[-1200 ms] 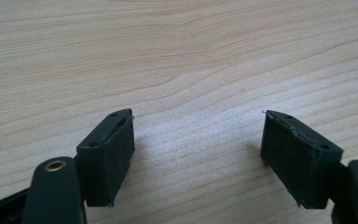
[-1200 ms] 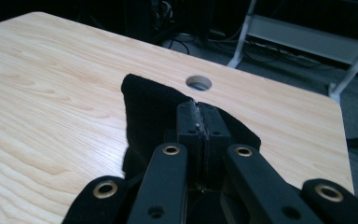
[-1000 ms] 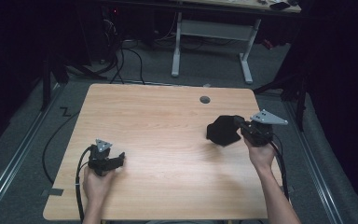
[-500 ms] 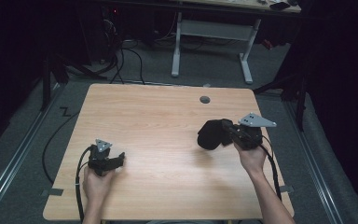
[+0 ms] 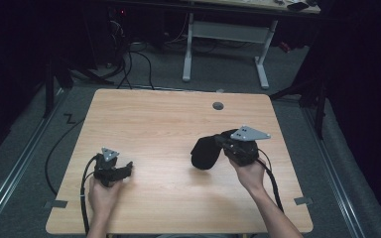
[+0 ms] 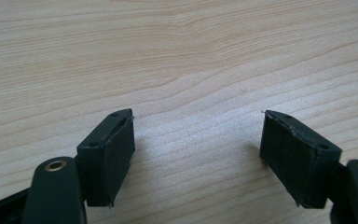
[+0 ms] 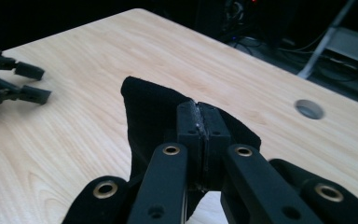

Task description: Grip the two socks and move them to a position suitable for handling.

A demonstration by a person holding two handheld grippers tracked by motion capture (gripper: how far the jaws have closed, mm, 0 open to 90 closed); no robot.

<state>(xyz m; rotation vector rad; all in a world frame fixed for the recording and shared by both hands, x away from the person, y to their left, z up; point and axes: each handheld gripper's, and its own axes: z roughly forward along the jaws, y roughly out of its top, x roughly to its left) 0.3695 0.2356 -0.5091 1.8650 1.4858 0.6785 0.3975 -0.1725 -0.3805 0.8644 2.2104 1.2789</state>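
A black cloth (image 5: pixel 206 152) hangs above the wooden table (image 5: pixel 158 114), right of its middle. My right gripper (image 5: pixel 222 144) is shut on it, and the fabric (image 7: pixel 154 107) drapes to the left of and behind the pressed-together pads (image 7: pixel 189 119). My left gripper (image 5: pixel 127 168) rests low near the front left of the table, pointing right. Its jaws stand open over bare wood, with nothing between the pads (image 6: pixel 114 154). The left gripper (image 7: pixel 32 81) also shows far off in the right gripper view, open.
A round cable hole (image 5: pixel 218 105) sits near the table's far edge, right of centre. Beyond the table stand a white desk frame (image 5: pixel 228 34) and floor cables (image 5: pixel 129 54). Tape marks (image 5: pixel 55 204) lie at the front corners.
My right gripper has carried the black cloth leftward toward the table's middle. The left gripper has stayed where it was.
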